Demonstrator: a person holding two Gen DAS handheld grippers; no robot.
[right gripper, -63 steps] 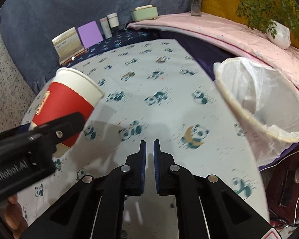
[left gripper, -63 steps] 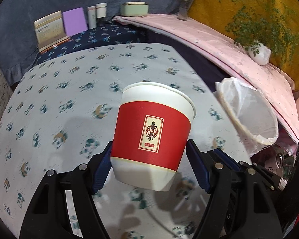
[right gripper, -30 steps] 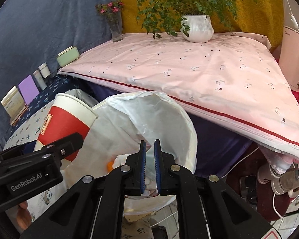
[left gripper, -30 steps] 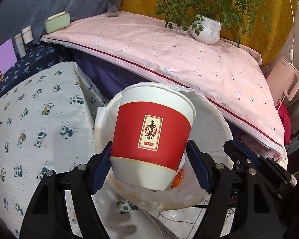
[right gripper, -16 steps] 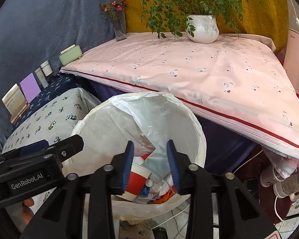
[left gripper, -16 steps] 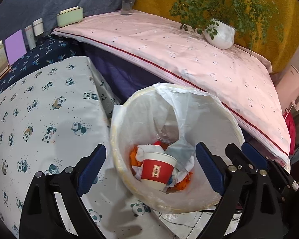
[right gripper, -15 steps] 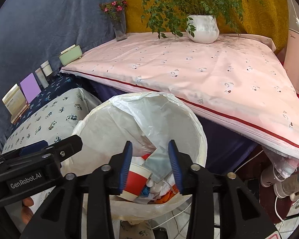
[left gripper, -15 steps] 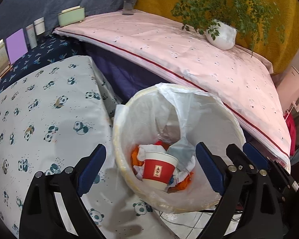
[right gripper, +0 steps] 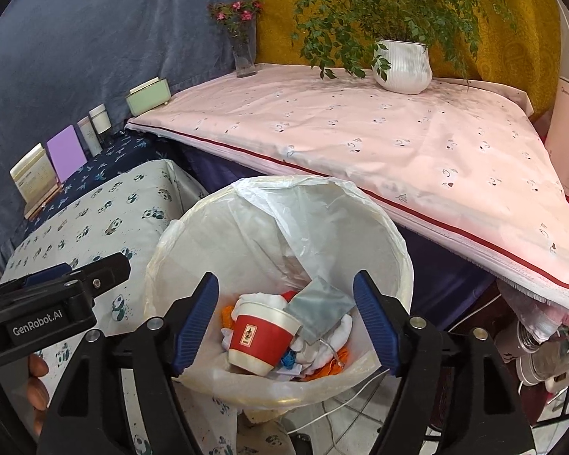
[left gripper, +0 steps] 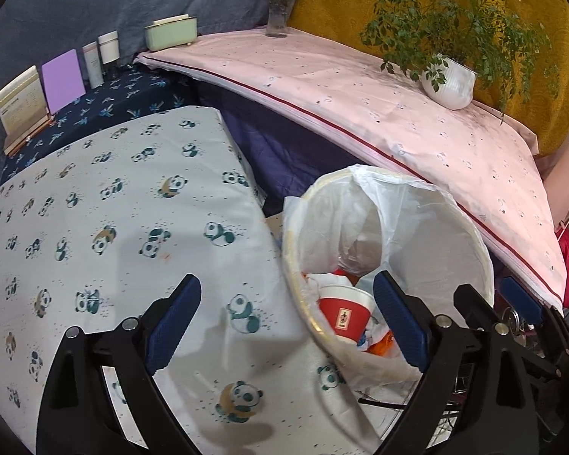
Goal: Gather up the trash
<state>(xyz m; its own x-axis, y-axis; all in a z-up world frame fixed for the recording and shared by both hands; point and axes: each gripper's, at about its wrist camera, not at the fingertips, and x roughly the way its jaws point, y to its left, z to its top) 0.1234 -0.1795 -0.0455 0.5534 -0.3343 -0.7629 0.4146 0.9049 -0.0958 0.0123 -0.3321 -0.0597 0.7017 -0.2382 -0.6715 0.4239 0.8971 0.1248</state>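
A red and white paper cup (left gripper: 344, 313) lies on other trash inside the bin (left gripper: 470, 227) lined with a white plastic bag; it also shows in the right wrist view (right gripper: 262, 335), in the bin (right gripper: 398, 242). My left gripper (left gripper: 286, 322) is open and empty, above the table's edge beside the bin. My right gripper (right gripper: 286, 318) is open and empty, right above the bin's mouth. The left gripper's body (right gripper: 49, 303) shows at the left of the right wrist view.
The panda-print table (left gripper: 95, 204) lies left of the bin. A pink-covered table (right gripper: 360, 132) with a white plant pot (right gripper: 402, 66) and a flower vase (right gripper: 244, 53) stands behind it. Books, small jars and a green box (left gripper: 170, 32) line the back.
My left gripper let go of the cup, which fell into the bin, then drew back left over the table. My right gripper opened wide above the bin.
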